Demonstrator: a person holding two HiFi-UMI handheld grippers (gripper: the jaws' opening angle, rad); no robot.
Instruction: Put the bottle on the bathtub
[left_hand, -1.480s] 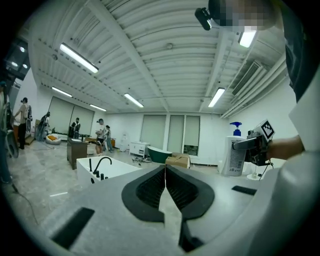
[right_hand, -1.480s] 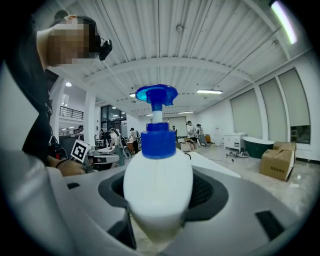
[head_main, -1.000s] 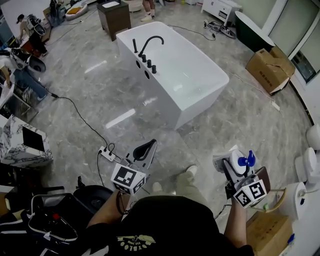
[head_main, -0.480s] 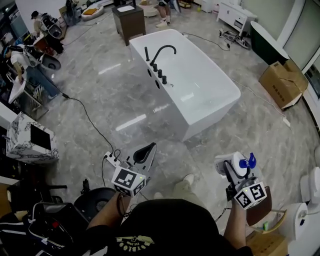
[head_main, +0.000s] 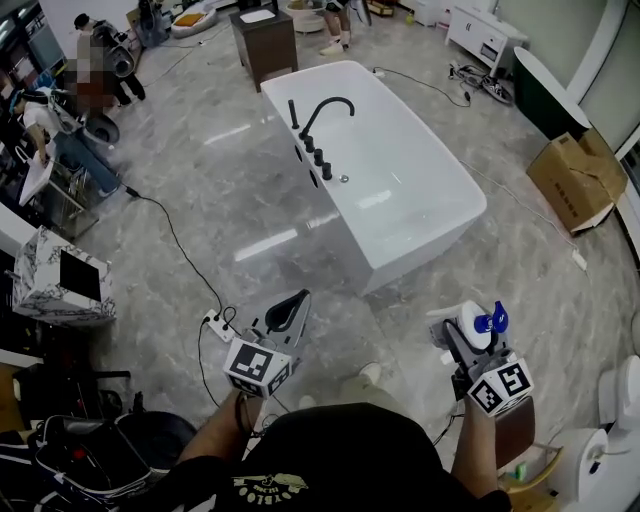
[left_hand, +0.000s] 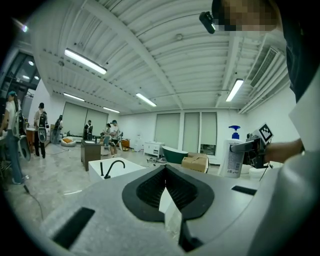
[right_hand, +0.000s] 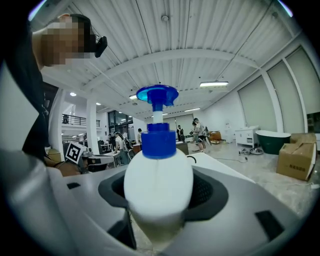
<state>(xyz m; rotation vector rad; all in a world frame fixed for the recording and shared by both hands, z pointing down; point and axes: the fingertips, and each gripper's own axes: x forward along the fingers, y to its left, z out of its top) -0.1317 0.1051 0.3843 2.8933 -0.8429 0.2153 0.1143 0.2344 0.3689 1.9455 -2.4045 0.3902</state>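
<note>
Two grippers sit low, near the person. R gripper (head_main: 458, 338) clamps a white bottle (head_main: 472, 326) w/ blue pump, upright. L gripper (head_main: 286, 312) has jaws pressed together, nothing btwn. Bottle is well apart from the tub (head_main: 420, 200).

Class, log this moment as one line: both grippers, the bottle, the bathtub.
left gripper: shut, empty | right gripper: shut on bottle | bathtub: ahead, bottle not yet on it
</note>
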